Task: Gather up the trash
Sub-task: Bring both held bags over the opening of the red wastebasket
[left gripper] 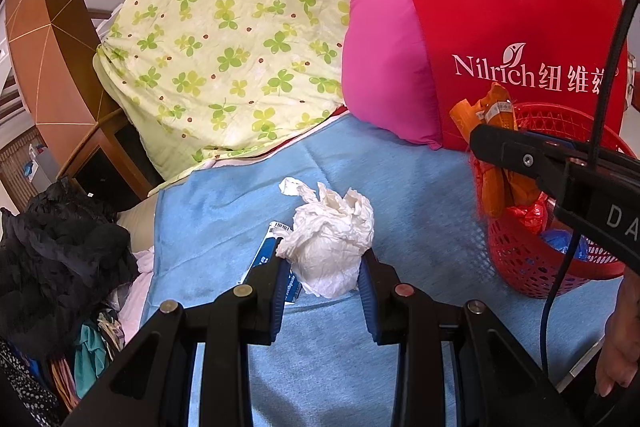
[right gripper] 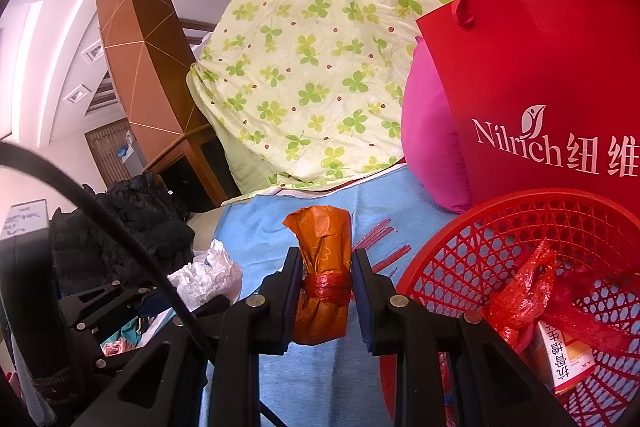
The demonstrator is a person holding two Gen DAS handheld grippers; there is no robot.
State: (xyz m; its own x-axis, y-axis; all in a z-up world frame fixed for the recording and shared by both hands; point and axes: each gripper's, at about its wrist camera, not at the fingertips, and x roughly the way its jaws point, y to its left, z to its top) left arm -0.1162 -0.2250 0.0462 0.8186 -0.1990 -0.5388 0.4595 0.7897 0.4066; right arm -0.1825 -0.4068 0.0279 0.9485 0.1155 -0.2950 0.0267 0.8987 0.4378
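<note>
My left gripper (left gripper: 323, 259) is shut on a crumpled white tissue (left gripper: 330, 239), held just above the blue cloth (left gripper: 420, 195). A blue-and-white toothpaste box (left gripper: 266, 257) lies under its left finger. My right gripper (right gripper: 325, 277) is shut on an orange wrapped roll (right gripper: 322, 259) tied with red string, upright beside the red mesh basket (right gripper: 500, 227). In the left wrist view the right gripper (left gripper: 480, 137) holds the orange roll (left gripper: 494, 119) at the red basket (left gripper: 520, 259) rim. The basket holds a red plastic bag (right gripper: 528, 287) and a small carton (right gripper: 564, 359). The tissue (right gripper: 208, 275) shows at the left in the right wrist view.
A red Nilrich paper bag (left gripper: 520, 39) and a pink pillow (left gripper: 384, 67) stand behind the basket. A clover-print quilt (left gripper: 240, 27) is piled at the back. Black clothing (left gripper: 60, 247) lies off the left edge. A person's hand (left gripper: 620, 347) is at the lower right.
</note>
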